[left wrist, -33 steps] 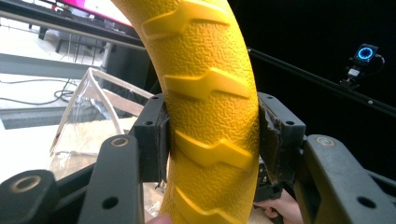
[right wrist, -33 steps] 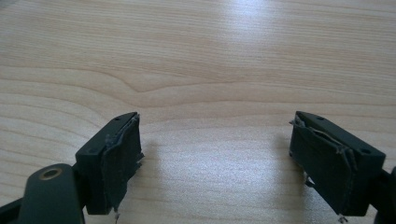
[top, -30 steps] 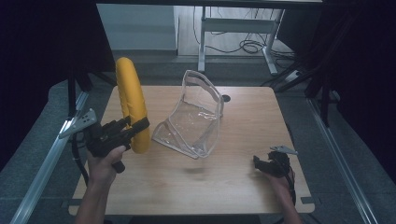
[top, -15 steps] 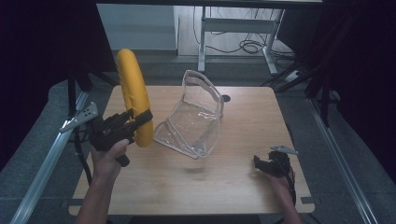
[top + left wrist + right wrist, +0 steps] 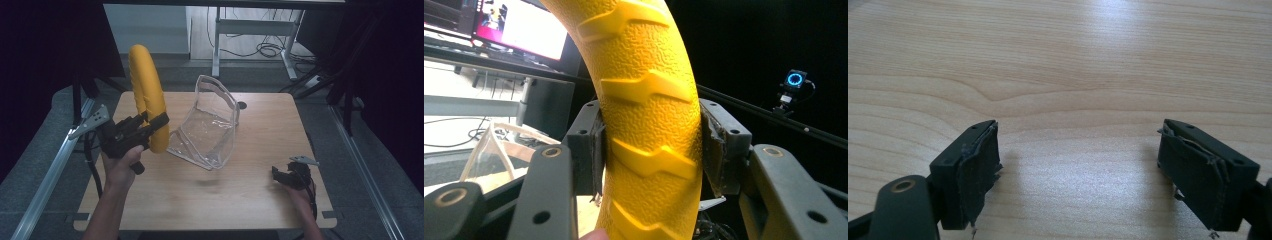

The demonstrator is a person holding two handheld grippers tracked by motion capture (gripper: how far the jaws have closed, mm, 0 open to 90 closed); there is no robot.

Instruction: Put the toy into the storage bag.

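The wooden counter carries a clear plastic bag, standing open near its middle. Just left of the bag, a yellow ring is held upright above the counter, clenched by the left tool. The right tool rests at the counter's right front, jaws apart and empty.

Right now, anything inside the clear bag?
Nothing visible: through the clear bag the high view shows just the table. Its folded bottom glares, so something small and flat there could be missed.
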